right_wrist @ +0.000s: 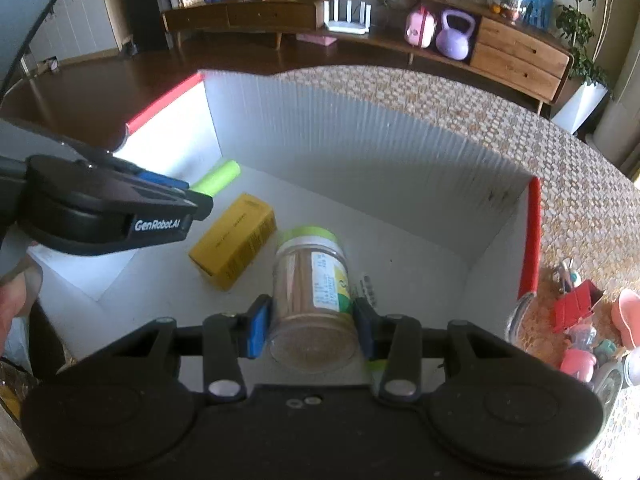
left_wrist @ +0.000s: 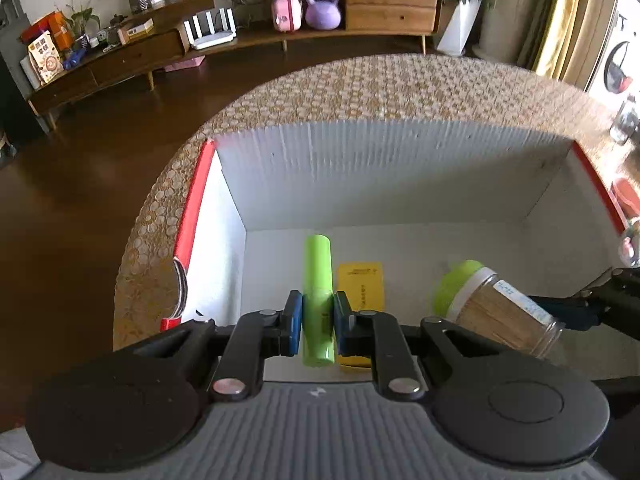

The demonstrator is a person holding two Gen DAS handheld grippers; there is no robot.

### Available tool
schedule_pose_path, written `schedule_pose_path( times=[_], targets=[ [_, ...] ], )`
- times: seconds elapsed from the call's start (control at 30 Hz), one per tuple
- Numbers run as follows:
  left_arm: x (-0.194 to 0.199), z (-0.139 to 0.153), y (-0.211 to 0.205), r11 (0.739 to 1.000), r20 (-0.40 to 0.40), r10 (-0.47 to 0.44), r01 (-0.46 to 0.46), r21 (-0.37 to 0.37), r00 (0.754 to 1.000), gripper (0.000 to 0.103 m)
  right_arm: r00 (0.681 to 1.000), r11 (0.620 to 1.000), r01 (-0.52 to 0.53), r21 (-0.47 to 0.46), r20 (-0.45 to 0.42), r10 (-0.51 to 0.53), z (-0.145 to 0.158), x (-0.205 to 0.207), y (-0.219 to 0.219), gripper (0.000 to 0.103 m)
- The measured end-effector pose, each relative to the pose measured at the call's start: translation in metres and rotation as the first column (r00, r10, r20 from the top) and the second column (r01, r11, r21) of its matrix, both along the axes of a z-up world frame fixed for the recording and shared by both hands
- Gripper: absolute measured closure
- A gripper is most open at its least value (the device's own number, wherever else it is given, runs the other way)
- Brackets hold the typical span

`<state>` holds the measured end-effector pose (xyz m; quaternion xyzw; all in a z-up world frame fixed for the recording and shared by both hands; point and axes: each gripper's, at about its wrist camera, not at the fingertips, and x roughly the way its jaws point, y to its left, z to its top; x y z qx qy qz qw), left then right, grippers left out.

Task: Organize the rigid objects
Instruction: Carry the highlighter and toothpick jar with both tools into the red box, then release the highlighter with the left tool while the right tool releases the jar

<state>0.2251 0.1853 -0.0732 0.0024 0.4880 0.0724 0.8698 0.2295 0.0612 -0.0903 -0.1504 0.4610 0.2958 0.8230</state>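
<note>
My left gripper (left_wrist: 318,322) is shut on a light green tube (left_wrist: 318,280), held lengthwise over the floor of a white corrugated box (left_wrist: 360,168) with red-edged rims. A yellow carton (left_wrist: 362,286) lies on the box floor just right of the tube. My right gripper (right_wrist: 312,326) is shut on a clear jar of toothpicks (right_wrist: 314,300) with a green lid, also inside the box (right_wrist: 360,140). From the right wrist, the left gripper (right_wrist: 172,196) shows at the left with the green tube (right_wrist: 218,178) poking out, and the yellow carton (right_wrist: 234,240) lies between. The jar (left_wrist: 492,308) shows at the right of the left wrist view.
The box stands on a table with a brown patterned cloth (left_wrist: 380,88). Small pink and red toys (right_wrist: 580,320) lie on the cloth right of the box. A low wooden sideboard (left_wrist: 240,32) with a purple kettlebell (left_wrist: 322,6) runs along the far wall.
</note>
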Motion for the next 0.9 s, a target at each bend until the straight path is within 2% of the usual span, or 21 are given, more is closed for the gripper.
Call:
schedule_pose_path(
  times=[0.27,0.53,0.73,0.9],
  targets=[
    [0.010,-0.015,-0.004,1.000,-0.130,-0.016,0.019,0.020,0.991,0.087,0.999,0.998,0.010,-0.059,-0.044,-0.013,-0.006,0.006,0.008,0.060],
    [0.014,-0.025,-0.001,0.999,-0.244,-0.028,0.022,-0.028,0.969,0.087,0.997,0.997,-0.012,-0.070,-0.082,0.006,-0.007,0.005,0.008,0.060],
    [0.013,-0.028,-0.001,0.999,-0.277,-0.023,0.010,-0.050,0.961,0.087,0.997,1.000,-0.001,-0.032,-0.080,-0.002,0.001,0.004,0.002,0.059],
    [0.006,-0.027,0.002,0.994,-0.276,0.009,-0.040,-0.106,0.961,0.087,0.997,1.000,-0.007,-0.004,-0.077,0.007,0.006,0.003,-0.004,0.058]
  ],
)
